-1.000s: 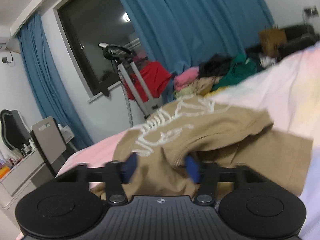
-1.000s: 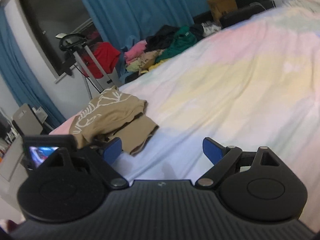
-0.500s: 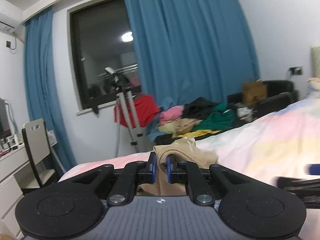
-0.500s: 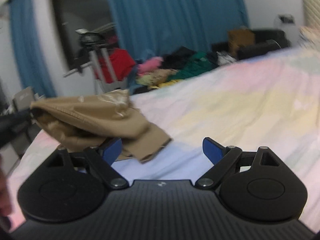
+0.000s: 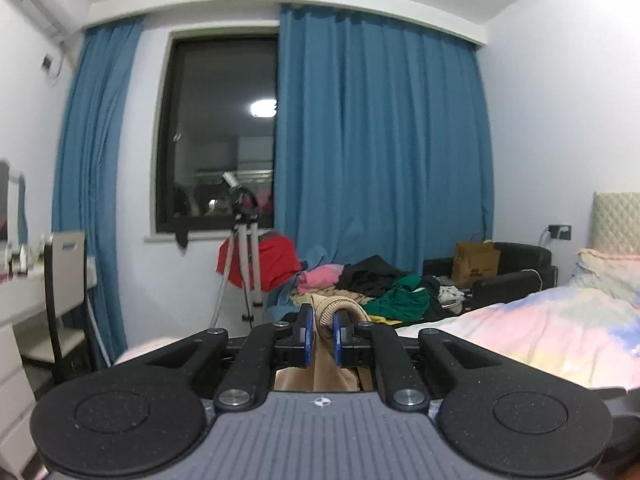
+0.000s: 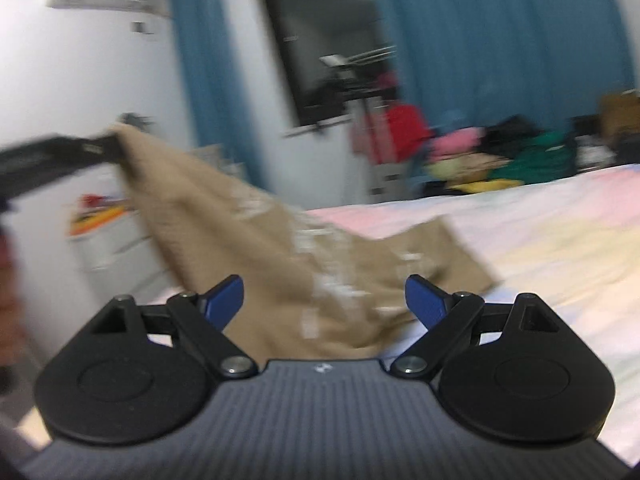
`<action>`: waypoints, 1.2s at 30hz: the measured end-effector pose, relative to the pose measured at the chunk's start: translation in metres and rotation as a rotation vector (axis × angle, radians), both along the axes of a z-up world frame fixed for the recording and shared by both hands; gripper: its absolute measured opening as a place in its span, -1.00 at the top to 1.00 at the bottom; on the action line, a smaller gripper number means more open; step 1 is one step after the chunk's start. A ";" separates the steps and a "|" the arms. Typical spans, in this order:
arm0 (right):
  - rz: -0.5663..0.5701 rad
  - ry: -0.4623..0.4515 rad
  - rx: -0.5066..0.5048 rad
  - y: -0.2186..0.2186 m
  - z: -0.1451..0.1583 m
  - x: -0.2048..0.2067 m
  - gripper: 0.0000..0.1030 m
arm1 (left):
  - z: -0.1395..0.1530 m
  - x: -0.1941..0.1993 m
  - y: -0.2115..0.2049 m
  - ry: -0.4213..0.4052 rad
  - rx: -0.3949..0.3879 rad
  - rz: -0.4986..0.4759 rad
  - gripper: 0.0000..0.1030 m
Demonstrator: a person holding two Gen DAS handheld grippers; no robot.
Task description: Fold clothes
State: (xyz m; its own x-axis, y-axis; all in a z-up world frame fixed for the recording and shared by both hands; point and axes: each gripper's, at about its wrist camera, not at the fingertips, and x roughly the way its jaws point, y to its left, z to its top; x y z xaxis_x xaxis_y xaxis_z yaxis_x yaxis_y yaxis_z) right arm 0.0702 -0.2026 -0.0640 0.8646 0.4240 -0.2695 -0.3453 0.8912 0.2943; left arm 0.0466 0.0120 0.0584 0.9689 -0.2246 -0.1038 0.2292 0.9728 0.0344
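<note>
My left gripper [image 5: 320,330] is shut on a fold of a tan garment [image 5: 334,312] with white print and holds it up in the air. In the right wrist view the tan garment [image 6: 280,240] hangs from the left gripper [image 6: 108,146] at the upper left and drapes down onto the pastel bed [image 6: 540,240]. My right gripper [image 6: 324,300] is open and empty, its blue pads just in front of the garment's lower part. This view is blurred.
A pile of clothes [image 5: 372,284] lies by the blue curtain [image 5: 380,160]. A tripod [image 5: 240,264] with a red cloth stands under the window. A chair [image 5: 64,292] and white desk are at the left. A black sofa with a paper bag [image 5: 476,264] is at the right.
My left gripper closed on the tan garment and lifted it off the bed. The right gripper stayed open and swung left toward the hanging cloth.
</note>
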 end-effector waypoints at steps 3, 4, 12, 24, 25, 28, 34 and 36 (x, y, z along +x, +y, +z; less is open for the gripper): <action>0.081 0.048 -0.056 0.021 -0.007 0.005 -0.72 | -0.012 0.012 0.012 0.022 -0.009 0.016 0.78; 0.084 0.068 -0.106 0.030 -0.011 0.008 -0.72 | -0.017 0.017 0.016 0.031 -0.008 0.020 0.77; 0.116 0.302 -0.307 0.069 -0.060 0.033 0.04 | -0.054 0.076 0.052 0.205 -0.039 -0.014 0.71; -0.258 0.372 -0.061 -0.015 -0.060 0.073 0.61 | -0.123 0.118 0.067 0.473 -0.064 -0.153 0.57; -0.280 0.392 -0.023 -0.023 -0.064 0.076 0.60 | -0.125 0.116 0.064 0.476 -0.063 -0.163 0.57; -0.306 0.434 0.060 -0.034 -0.075 0.086 0.44 | -0.128 0.109 0.057 0.479 -0.068 -0.194 0.59; -0.303 0.316 -0.094 -0.018 -0.057 0.069 -0.25 | -0.117 0.098 0.037 0.461 -0.102 -0.330 0.77; -0.266 0.259 -0.149 -0.006 -0.050 0.058 -0.25 | -0.110 0.093 0.033 0.431 -0.120 -0.376 0.79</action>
